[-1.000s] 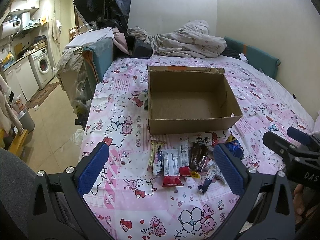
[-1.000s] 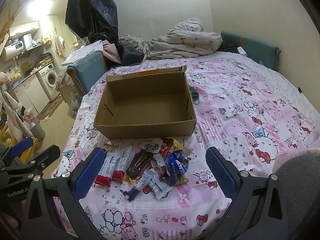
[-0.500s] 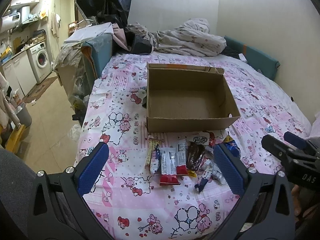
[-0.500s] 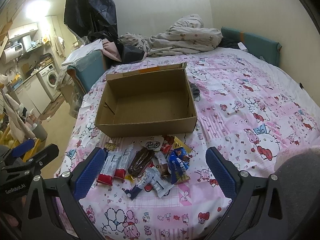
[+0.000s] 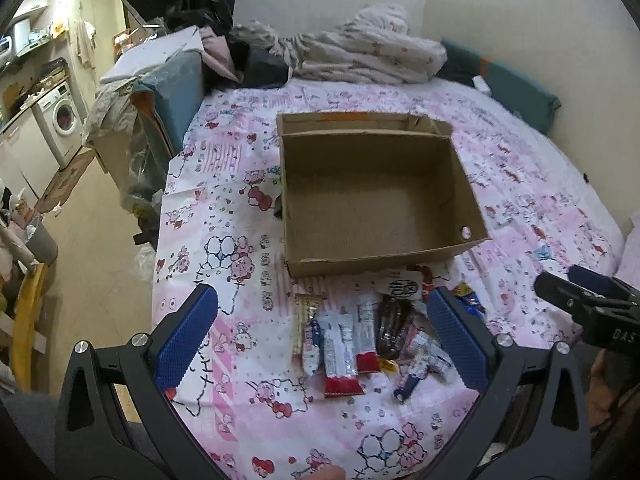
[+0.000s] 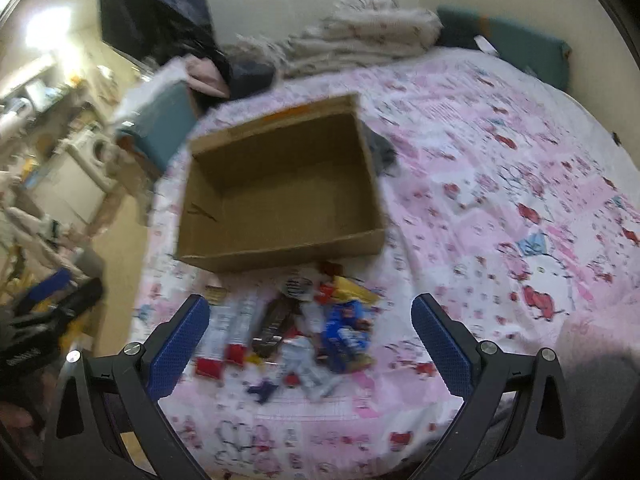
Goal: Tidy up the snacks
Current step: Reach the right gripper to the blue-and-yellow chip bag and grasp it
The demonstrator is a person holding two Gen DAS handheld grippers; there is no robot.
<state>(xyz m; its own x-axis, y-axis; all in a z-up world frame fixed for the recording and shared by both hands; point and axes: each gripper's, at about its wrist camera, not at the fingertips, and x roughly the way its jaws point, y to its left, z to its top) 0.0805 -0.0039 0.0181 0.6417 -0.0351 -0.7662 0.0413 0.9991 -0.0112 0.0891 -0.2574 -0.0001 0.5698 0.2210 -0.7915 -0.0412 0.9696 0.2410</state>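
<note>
An empty open cardboard box (image 5: 376,196) (image 6: 280,192) sits on the pink patterned bedspread (image 5: 224,240). In front of its near wall lies a heap of wrapped snacks (image 5: 368,332) (image 6: 296,328): red-and-white bars (image 5: 340,352), a dark brown bar (image 5: 394,320), a blue packet (image 6: 346,332) and a yellow wrapper (image 6: 356,290). My left gripper (image 5: 320,340) hovers open above and short of the heap. My right gripper (image 6: 312,344) also hangs open over the heap; this view is blurred. Neither holds anything. The right gripper (image 5: 592,304) shows at the right edge of the left wrist view.
Crumpled bedding (image 5: 368,56) and dark clothes (image 5: 256,64) are piled at the head of the bed. A teal cushion (image 5: 516,88) lies along the right wall. The bed's left edge drops to a floor with a washing machine (image 5: 60,120) and clutter.
Both grippers have risen and tilted down, so the box and snacks sit lower and closer in view. The right wrist view is now motion-blurred. Nothing was grasped.
</note>
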